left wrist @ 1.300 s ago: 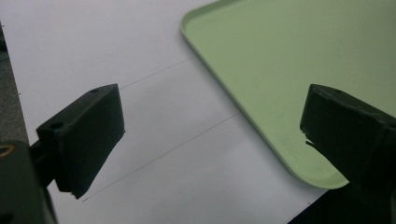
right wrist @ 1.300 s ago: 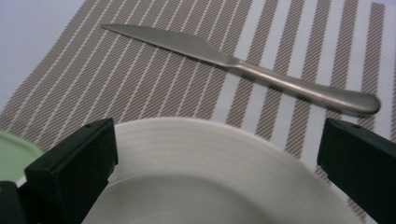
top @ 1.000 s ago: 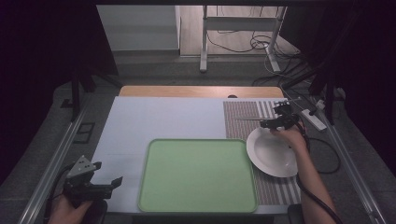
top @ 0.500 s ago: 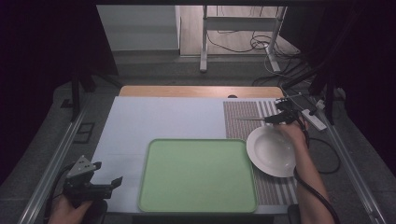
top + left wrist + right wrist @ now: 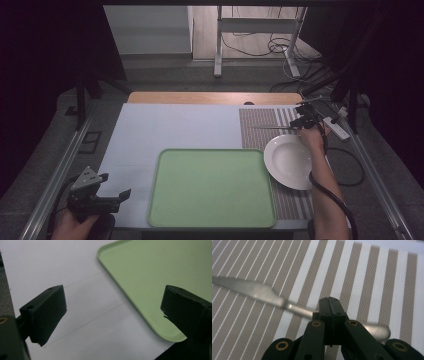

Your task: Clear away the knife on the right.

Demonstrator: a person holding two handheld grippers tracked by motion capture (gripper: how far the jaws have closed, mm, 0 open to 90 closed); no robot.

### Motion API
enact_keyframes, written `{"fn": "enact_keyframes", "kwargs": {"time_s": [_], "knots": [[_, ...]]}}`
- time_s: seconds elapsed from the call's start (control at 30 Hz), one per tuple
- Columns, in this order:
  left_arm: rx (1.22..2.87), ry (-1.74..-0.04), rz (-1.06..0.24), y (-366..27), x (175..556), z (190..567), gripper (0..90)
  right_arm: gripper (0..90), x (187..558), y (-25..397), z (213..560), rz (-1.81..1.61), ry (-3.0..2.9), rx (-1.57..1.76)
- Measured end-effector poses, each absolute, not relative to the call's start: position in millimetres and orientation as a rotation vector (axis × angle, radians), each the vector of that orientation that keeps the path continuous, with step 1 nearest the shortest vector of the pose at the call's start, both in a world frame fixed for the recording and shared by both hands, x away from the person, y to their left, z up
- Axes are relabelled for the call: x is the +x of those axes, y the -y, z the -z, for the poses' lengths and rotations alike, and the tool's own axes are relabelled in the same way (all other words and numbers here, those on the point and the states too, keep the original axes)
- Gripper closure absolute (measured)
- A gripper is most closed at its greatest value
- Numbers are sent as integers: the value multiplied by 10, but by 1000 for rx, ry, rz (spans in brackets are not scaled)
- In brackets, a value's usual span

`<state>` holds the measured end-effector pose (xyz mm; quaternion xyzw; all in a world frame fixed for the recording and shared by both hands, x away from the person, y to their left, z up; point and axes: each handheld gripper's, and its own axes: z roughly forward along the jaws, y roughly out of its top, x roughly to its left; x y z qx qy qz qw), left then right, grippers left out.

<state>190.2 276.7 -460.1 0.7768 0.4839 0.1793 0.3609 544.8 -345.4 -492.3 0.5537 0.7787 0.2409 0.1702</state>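
Observation:
My right gripper [image 5: 302,121] is shut on a silver table knife [image 5: 270,128] above the striped placemat [image 5: 260,120], at the right rear of the table. In the right gripper view the jaws [image 5: 331,305] pinch the knife [image 5: 259,291] near its handle, with the blade pointing left. A white plate [image 5: 290,161] lies on the placemat just in front of that hand. The green tray [image 5: 210,187] sits at the front centre. My left gripper [image 5: 117,196] hovers open at the front left, its fingers [image 5: 45,312] apart over white table, beside the tray's corner [image 5: 150,290].
The white table cover [image 5: 170,125] stretches behind the tray. A wooden strip [image 5: 210,97] borders the far edge. Cables and a power strip [image 5: 335,128] lie off the right side. Metal rails run along both sides of the table.
My right gripper has lifted slightly and shifted toward the far right with the knife. The left gripper has stayed in place.

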Motion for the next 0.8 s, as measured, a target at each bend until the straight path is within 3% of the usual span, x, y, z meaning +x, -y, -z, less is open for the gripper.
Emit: {"fn": "enact_keyframes", "kwargs": {"time_s": [0.27,0.8], "knots": [[2000,-1246,-463,-2776,1900,4601,65,900,5544,3445,4990,-585,-2167,1574],[2008,-1240,-469,-2760,1900,4600,66,900,5204,3701,4898,-540,-2351,1662]]}}
